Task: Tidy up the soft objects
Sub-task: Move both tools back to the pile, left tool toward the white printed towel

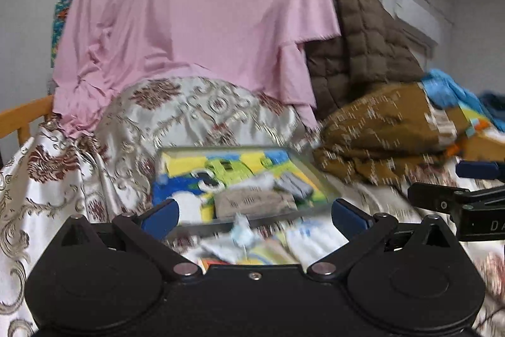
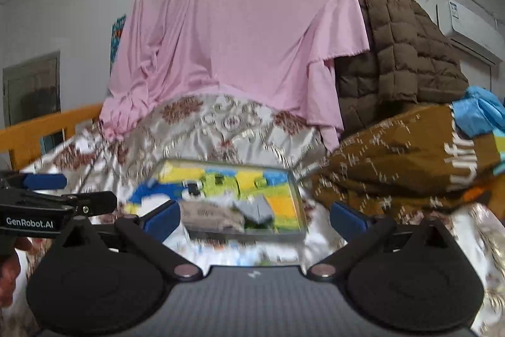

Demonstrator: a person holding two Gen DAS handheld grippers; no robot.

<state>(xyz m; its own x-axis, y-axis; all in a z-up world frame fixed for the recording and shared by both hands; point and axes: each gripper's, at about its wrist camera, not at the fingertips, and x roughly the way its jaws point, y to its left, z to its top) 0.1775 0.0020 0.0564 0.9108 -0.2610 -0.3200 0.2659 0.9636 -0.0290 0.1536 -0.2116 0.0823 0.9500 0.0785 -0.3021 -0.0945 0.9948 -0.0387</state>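
Note:
A shallow clear-walled tray with a colourful cartoon bottom lies on the patterned bedspread; it also shows in the right wrist view. In it lie a folded beige cloth and a folded grey cloth. Small white and pale blue cloths lie loose in front of the tray. My left gripper is open and empty, just before the tray. My right gripper is open and empty, also before the tray. Both views are blurred.
A pink sheet hangs behind. A brown quilted jacket and a brown patterned blanket are piled at the right, with blue cloth on top. A wooden bed rail is at left.

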